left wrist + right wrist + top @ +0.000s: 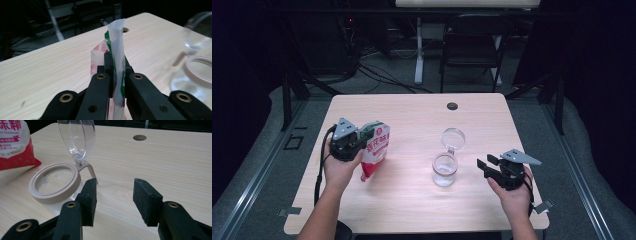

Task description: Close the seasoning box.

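Left gripper (362, 140) is clamping the red-and-white pouch (375, 148): jaws pressed together on its sealed top edge, seen edge-on in the left gripper view, where the pouch (117, 57) is standing up between the black jaws. From the high view the pouch is hanging tilted, well left of the glass jar (445, 169), lower corner pointing down at the worktop (412, 210); can't tell if that corner is touching the wood.

Right gripper (482, 166) is sitting just right of the jar, jaws spread, nothing between them, pointing at the jar. In the right gripper view the right gripper (115, 195) is showing bare wood in the gap, with the jar's beige rim (55, 183) just beyond the left-hand jaw.

Jar is standing upright on the worktop, clear hinged lid (453, 137) flipped open and standing up on its far side. Some pale residue is showing inside the jar. Cable grommet hole (452, 106) is sitting behind the jar, near the far edge.
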`<action>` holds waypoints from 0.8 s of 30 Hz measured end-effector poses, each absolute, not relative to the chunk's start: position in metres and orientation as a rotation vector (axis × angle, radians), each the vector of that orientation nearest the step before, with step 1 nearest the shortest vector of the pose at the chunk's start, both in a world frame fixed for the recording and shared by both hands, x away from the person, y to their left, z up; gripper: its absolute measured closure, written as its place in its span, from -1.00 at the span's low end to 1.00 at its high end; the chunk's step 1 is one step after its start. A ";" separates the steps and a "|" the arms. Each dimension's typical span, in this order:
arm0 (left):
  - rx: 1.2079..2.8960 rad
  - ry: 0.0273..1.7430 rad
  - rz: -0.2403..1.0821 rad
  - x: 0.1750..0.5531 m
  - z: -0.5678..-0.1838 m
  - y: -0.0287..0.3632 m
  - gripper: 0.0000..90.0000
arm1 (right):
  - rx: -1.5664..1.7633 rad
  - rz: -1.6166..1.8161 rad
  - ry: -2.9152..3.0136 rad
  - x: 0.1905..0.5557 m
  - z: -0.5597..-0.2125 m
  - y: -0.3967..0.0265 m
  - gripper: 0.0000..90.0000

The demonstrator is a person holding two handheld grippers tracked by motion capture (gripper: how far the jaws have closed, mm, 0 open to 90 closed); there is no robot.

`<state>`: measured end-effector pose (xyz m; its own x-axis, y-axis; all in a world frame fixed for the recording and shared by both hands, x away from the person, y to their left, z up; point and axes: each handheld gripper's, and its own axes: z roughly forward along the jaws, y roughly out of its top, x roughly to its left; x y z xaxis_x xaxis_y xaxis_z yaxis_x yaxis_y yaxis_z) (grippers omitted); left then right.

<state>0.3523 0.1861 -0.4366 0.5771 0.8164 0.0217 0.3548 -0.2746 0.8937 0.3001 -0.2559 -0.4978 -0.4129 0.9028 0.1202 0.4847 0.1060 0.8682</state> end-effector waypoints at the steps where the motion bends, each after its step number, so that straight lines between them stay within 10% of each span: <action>1: 1.874 0.927 0.601 0.351 -0.436 0.181 1.00 | 1.350 1.246 1.946 0.300 -0.498 -0.256 0.20; 24: 1.993 0.508 0.373 0.327 -0.442 0.124 1.00 | 1.239 1.281 2.000 0.291 -0.486 -0.246 0.28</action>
